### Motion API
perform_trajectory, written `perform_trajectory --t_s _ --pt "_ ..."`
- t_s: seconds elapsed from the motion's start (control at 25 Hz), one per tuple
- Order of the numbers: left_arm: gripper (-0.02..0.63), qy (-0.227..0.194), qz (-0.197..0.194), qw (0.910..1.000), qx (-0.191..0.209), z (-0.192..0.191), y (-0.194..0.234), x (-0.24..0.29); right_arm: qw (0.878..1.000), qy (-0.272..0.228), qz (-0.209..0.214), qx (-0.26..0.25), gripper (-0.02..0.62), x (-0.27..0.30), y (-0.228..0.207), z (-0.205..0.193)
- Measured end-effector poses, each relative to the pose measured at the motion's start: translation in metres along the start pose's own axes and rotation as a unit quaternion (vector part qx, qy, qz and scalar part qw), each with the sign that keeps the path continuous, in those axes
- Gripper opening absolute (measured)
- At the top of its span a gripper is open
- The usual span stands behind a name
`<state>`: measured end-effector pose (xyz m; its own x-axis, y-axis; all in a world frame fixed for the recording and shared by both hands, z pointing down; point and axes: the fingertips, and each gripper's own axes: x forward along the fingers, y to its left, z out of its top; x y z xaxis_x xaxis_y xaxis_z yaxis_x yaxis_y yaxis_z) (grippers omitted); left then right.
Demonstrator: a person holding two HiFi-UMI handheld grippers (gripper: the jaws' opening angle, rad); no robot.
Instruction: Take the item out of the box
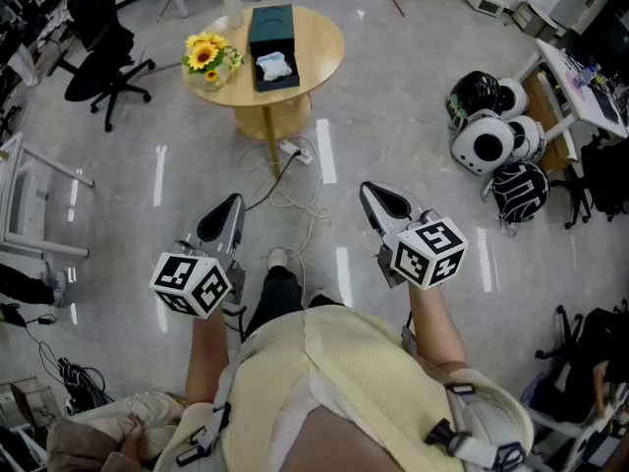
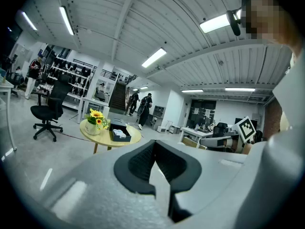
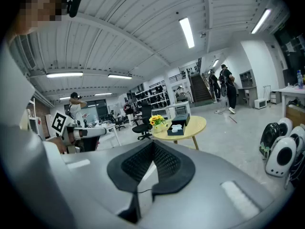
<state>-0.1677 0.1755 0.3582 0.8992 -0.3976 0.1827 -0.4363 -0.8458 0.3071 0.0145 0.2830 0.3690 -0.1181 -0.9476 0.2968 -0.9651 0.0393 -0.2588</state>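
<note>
A dark box stands open on the round wooden table far ahead of me, with a white item lying inside it. Both grippers hang over the floor, well short of the table. My left gripper is shut and holds nothing. My right gripper is shut and empty as well. In the left gripper view the box shows small beyond the closed left gripper. In the right gripper view the box sits on the table past the closed right gripper.
A pot of sunflowers and a white cylinder share the table. A power strip with cables lies on the floor under it. An office chair stands at the left, a pile of helmets at the right. People stand in the background.
</note>
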Motion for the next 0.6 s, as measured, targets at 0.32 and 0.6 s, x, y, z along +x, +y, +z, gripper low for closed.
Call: perform_trajectory --t_s 0.32,0.6 --pt "0.003 -0.009 0.02 0.9997 0.004 -0.002 0.012 0.001 1.0 0.004 0.01 -0.005 0.0 0.021 -0.005 -0.004" --pt "0.003 -0.001 0.007 1.0 0.007 -0.005 0.025 0.025 0.999 0.011 0.037 -0.001 0.002 0.046 -0.006 0.001"
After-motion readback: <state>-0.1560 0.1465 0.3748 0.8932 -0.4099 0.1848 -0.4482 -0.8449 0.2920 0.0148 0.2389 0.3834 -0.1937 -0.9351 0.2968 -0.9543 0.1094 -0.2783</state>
